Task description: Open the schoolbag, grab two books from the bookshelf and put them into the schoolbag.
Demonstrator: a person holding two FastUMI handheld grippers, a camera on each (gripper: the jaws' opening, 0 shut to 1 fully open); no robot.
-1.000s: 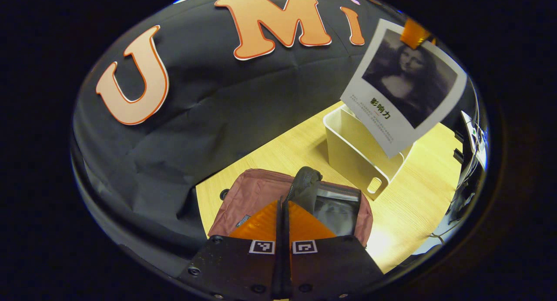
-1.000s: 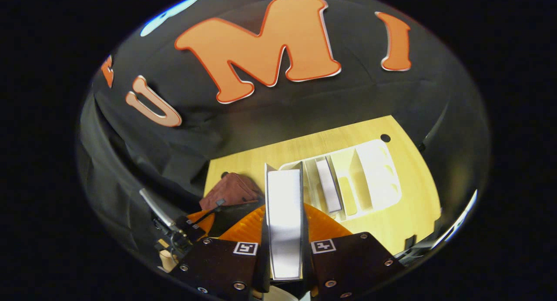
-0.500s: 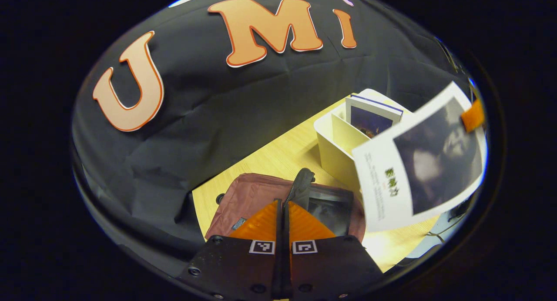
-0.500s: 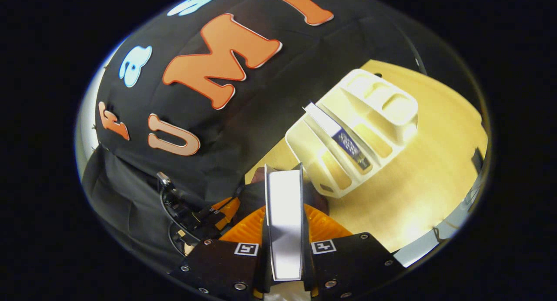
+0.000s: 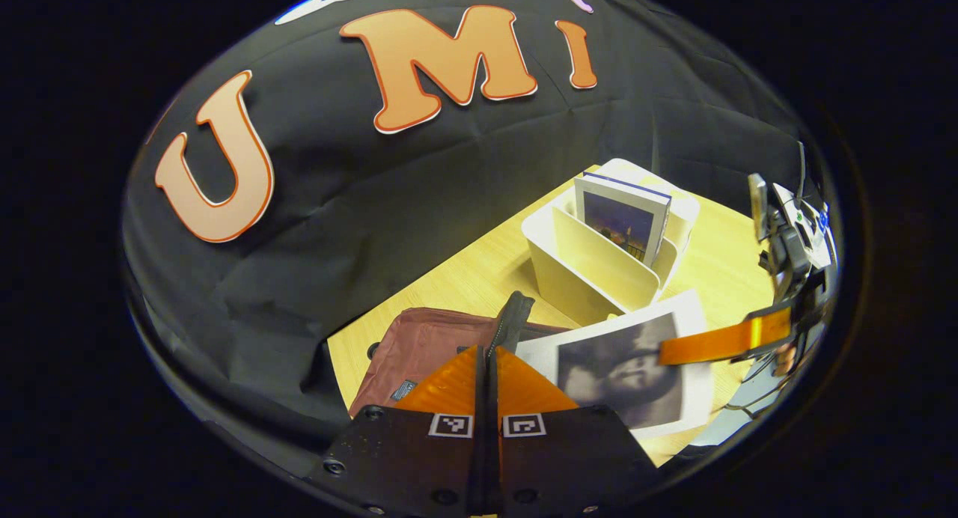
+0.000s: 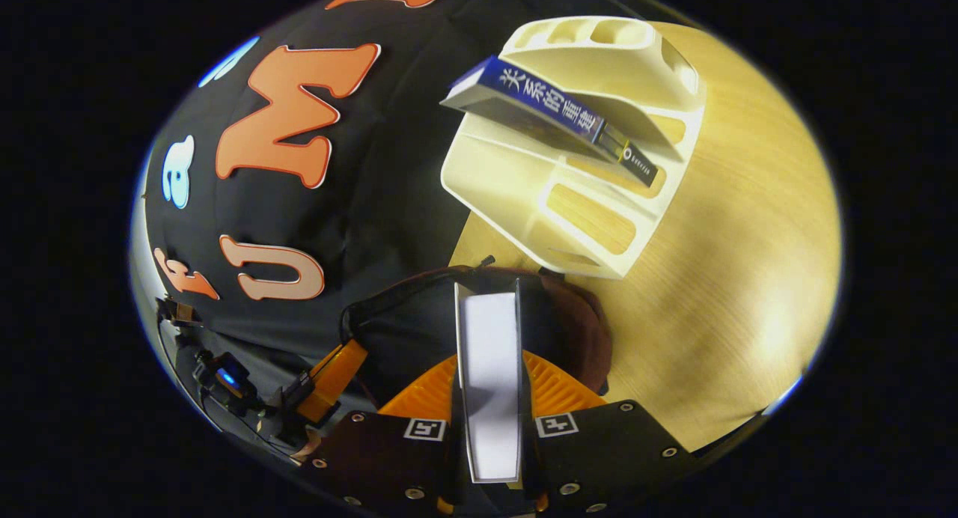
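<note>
Two books show here: one pinched edge-on between the orange fingers of the right gripper (image 6: pixel 490 387), the other standing in the white shelf (image 6: pixel 591 226) on the wooden table (image 6: pixel 733 293).

In the right gripper view, the held book (image 6: pixel 490 383) points its white page edge at the camera, over the dark mouth of the maroon bag (image 6: pixel 580 331), which lies on the table just near of the shelf. The shelf book (image 6: pixel 554 117) leans in one slot, its blue spine outward. At lower left the left gripper (image 6: pixel 329 372) reaches to the bag's edge.

In the left gripper view, the left gripper (image 5: pixel 486 376) has its fingers pressed together on the bag's black zipper flap (image 5: pixel 513 320), holding it up. The bag (image 5: pixel 419 346) lies below it, toward the left. The held book (image 5: pixel 629 368) lies flat over the bag's right part, its dark cover picture upward, gripped at its right edge by an orange finger (image 5: pixel 726 342) of the right gripper. Beyond it stands the shelf (image 5: pixel 591 267) with the other book (image 5: pixel 621 218) upright inside.
</note>
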